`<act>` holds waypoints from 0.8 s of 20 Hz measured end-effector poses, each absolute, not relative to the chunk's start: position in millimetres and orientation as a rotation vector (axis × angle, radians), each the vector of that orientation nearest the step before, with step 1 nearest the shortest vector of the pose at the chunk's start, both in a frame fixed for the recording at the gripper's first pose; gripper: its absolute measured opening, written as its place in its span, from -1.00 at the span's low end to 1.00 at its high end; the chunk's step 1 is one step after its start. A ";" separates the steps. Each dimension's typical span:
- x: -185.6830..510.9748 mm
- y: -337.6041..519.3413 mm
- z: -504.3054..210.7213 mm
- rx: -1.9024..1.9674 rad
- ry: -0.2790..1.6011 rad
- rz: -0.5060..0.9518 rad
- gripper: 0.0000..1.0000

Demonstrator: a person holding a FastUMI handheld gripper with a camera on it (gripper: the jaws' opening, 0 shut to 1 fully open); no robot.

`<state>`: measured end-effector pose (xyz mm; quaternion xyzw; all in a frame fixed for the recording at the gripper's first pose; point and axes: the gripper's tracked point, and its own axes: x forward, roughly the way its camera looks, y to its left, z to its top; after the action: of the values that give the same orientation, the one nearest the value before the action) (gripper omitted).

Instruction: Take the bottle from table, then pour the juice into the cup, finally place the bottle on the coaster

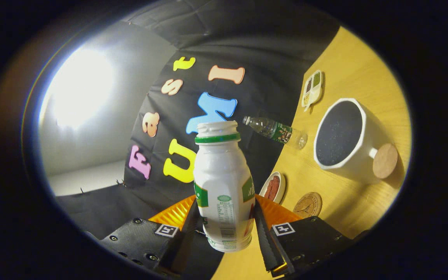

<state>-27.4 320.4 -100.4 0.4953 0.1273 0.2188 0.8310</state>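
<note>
A white juice bottle (pixel 224 182) with a green neck ring and an open mouth sits between my fingers, and my gripper (pixel 226 227) is shut on its lower body. The whole view is rolled sideways, so the bottle is held off the wooden table (pixel 348 66). The white cup (pixel 344 134), dark inside, stands beyond and to the right of the bottle's mouth, its handle ending in a cork knob. A round cork coaster (pixel 308 205) lies on the table just right of my right finger.
A clear water bottle (pixel 275 131) with a green label stands on the table near the booth wall, between the juice bottle and the cup. A small dish of reddish food (pixel 273 187) sits beside the coaster. A divided snack tray (pixel 312 89) lies farther back.
</note>
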 end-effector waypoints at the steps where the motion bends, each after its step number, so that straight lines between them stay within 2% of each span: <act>1: -26.5 319.7 -106.7 1.003 0.274 0.463 0.45; 7: -26.9 315.9 -136.0 0.665 0.297 0.435 0.45; 16: -24.7 291.4 -154.4 0.364 0.292 0.345 0.45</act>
<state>-24.7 291.4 -154.4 0.1795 0.1438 0.1700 0.9582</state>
